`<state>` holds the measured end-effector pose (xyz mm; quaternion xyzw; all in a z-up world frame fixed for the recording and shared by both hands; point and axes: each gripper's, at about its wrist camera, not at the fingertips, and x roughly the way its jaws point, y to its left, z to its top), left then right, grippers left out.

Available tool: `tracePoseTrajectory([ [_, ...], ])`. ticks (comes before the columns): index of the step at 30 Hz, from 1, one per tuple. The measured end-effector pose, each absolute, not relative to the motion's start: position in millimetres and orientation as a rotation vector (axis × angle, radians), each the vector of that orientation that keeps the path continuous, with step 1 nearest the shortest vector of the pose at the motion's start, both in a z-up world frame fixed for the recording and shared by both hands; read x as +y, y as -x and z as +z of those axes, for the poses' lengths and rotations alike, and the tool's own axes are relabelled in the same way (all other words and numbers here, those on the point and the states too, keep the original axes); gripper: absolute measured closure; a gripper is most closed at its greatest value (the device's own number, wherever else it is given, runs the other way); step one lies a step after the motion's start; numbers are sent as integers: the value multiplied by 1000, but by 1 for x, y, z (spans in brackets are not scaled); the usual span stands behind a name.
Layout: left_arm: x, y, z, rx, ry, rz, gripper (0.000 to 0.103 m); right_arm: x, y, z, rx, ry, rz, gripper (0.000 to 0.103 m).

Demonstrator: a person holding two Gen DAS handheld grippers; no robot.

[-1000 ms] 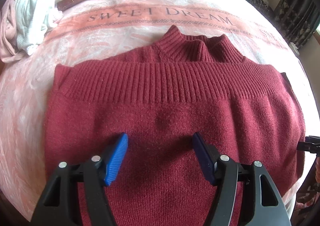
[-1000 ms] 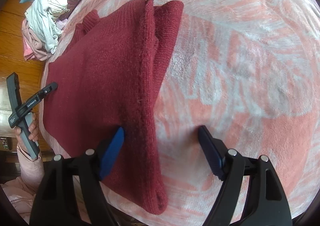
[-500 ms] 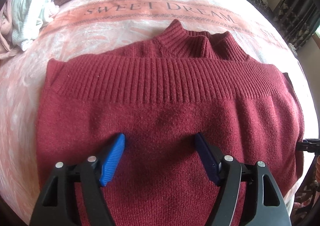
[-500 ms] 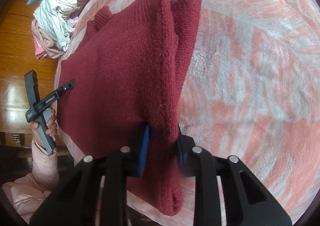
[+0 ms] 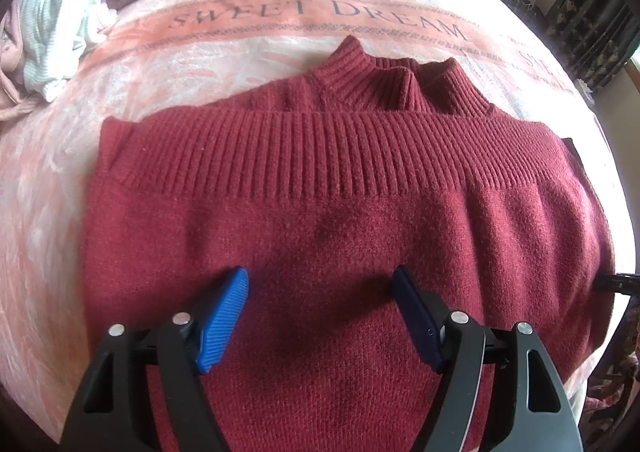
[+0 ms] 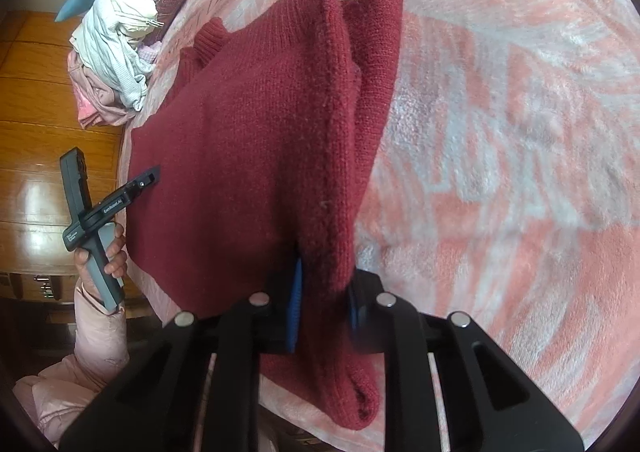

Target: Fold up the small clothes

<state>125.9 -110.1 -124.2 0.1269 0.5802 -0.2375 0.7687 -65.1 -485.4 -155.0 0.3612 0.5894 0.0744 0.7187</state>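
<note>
A dark red knitted sweater (image 5: 344, 252) lies folded on a bed under a pink and white blanket (image 5: 248, 47) lettered SWEET DREAM, collar toward the far side; the left claw (image 5: 320, 284) hovers over the sweater's near middle, its 2 blue pads spread wide with nothing between them; the right claw (image 6: 324, 292) is closing on the sweater's right folded edge (image 6: 332, 179), the knit pinched between its pads; a heap of pale clothes (image 6: 116, 51) sits at the bed's far left corner.
</note>
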Motion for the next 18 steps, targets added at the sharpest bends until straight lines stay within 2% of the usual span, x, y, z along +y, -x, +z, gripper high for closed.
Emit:
tracePoseTrajectory([
  [3, -97, -123, -119, 1248, -233, -554, 28, -488, 66, -141, 1289, -821, 158, 87],
  [5, -92, -129, -134, 1283, -231, -540, 29, -485, 62, -135, 1302, -789, 145, 88],
  [11, -94, -132, -138, 1290, -240, -558, 25, -485, 52, -156, 1402, -834, 59, 88],
  [15, -96, -134, -128, 1305, -237, -555, 26, -479, 44, -133, 1408, -805, 24, 88],
  [18, -88, -134, -107, 1249, -240, -538, 26, -475, 37, -104, 1379, -821, 28, 88],
])
